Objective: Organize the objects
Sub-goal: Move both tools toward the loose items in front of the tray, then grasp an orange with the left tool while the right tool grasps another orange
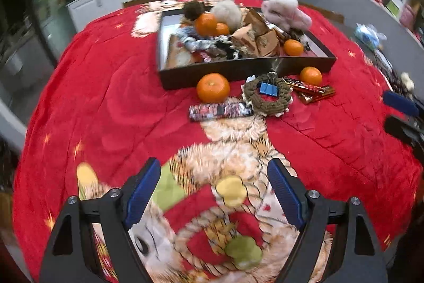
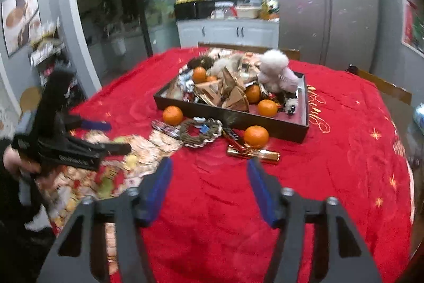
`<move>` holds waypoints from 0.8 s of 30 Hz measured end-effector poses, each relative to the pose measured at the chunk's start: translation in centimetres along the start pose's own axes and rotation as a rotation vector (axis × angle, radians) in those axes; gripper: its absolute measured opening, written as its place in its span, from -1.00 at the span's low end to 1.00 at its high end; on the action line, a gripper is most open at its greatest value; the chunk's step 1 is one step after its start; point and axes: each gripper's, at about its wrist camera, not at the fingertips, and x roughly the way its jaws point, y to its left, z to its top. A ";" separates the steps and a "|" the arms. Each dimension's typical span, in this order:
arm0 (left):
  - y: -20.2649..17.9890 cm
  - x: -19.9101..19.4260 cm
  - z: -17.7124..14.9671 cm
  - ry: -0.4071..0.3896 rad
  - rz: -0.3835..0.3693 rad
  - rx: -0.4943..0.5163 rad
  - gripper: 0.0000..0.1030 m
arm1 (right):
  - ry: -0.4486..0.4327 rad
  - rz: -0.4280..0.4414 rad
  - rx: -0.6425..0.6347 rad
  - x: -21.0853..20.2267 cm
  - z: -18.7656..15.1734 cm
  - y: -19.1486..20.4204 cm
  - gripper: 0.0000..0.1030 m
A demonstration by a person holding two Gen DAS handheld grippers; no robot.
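A dark tray (image 1: 238, 68) (image 2: 233, 121) on the red cloth holds oranges, paper packets, wrapped sweets and a pink plush toy (image 1: 285, 8) (image 2: 275, 73). In front of it lie two oranges (image 1: 212, 87) (image 1: 310, 75), a brown woven ring (image 1: 267, 94) (image 2: 200, 133) with a blue binder clip (image 1: 267, 88), a dark snack bar (image 1: 220, 110) and gold-wrapped bars (image 1: 311, 92) (image 2: 251, 153). My left gripper (image 1: 214, 174) is open and empty, well short of them; it also shows in the right wrist view (image 2: 110, 135). My right gripper (image 2: 209, 169) is open and empty, near the gold bars.
The red cloth (image 1: 106, 97) with a tiger print covers the table. A wooden chair back (image 2: 249, 48) stands behind the tray. A white cabinet (image 2: 228, 31) with clutter and a fridge (image 2: 326, 4) stand at the back. A blue packet (image 1: 368, 35) lies off the right edge.
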 end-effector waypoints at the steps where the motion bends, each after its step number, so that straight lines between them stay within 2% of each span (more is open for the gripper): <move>1: 0.3 0.3 0.5 0.001 -0.008 -0.008 0.61 | 0.016 0.000 -0.001 0.6 0.2 -0.3 0.01; 7: 1.7 2.6 3.5 0.034 -0.018 -0.049 0.61 | 0.081 -0.031 0.035 4.0 1.9 -2.9 0.01; 10: 1.8 3.8 4.7 0.035 -0.011 -0.040 0.61 | 0.107 -0.061 0.052 5.7 2.6 -3.9 0.01; 17: 1.6 5.8 6.4 0.017 -0.016 0.004 0.60 | 0.141 -0.058 0.103 8.4 3.1 -5.6 0.01; 24: 1.3 7.6 7.1 0.030 -0.038 0.020 0.17 | 0.164 -0.035 0.141 10.3 3.1 -6.5 0.01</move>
